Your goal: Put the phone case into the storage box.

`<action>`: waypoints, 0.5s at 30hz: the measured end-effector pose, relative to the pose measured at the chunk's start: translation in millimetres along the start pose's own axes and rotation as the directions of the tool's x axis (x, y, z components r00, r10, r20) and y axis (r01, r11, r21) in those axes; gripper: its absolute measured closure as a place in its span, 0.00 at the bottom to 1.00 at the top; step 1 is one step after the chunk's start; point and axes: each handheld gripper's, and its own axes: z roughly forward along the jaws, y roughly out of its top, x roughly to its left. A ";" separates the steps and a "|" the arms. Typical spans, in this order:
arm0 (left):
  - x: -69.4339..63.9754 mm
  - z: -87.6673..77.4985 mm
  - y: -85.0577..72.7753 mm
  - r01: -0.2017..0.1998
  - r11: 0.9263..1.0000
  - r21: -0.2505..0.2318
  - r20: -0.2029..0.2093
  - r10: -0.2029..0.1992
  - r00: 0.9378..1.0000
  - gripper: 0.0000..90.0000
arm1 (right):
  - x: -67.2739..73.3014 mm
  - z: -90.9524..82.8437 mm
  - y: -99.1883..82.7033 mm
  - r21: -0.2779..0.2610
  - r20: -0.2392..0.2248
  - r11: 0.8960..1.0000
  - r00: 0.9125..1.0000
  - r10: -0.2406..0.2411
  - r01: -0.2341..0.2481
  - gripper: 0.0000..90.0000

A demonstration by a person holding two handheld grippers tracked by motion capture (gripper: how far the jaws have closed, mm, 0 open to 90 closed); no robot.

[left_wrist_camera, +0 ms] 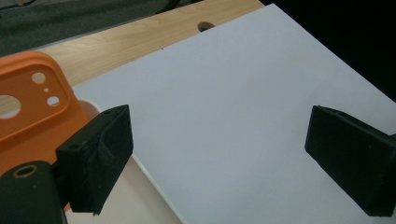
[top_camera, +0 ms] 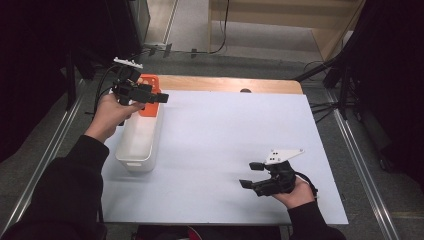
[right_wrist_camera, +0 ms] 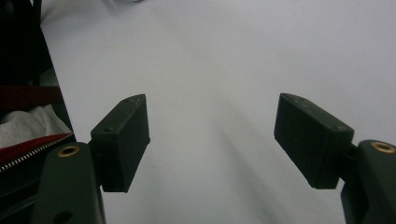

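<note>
An orange phone case (top_camera: 149,80) (left_wrist_camera: 32,107) with camera holes stands on end in the far end of a white bin (top_camera: 131,161) (left_wrist_camera: 156,189) at the table's left side. My left gripper (top_camera: 157,95) (left_wrist_camera: 219,154) hovers over that end of the bin, just in front of the case. Its jaws point right across the table and are open, with nothing between them. My right gripper (top_camera: 250,175) (right_wrist_camera: 212,135) is held low over the white table cover (top_camera: 225,130) at the front right, also open with only the bare cover between its jaws.
A strip of bare wood (top_camera: 225,84) with a small hole (top_camera: 245,90) runs along the table's far edge. Dark stands and cables (top_camera: 345,100) crowd the floor to the right. The person's zipped clothing (right_wrist_camera: 28,140) lies past the near table edge.
</note>
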 end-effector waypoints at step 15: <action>-21.5 1.2 -9.7 -0.052 0.999 -0.009 0.045 0.053 0.998 0.09 | -0.2 0.5 -0.1 -0.001 0.001 1.000 1.000 -0.003 0.003 0.28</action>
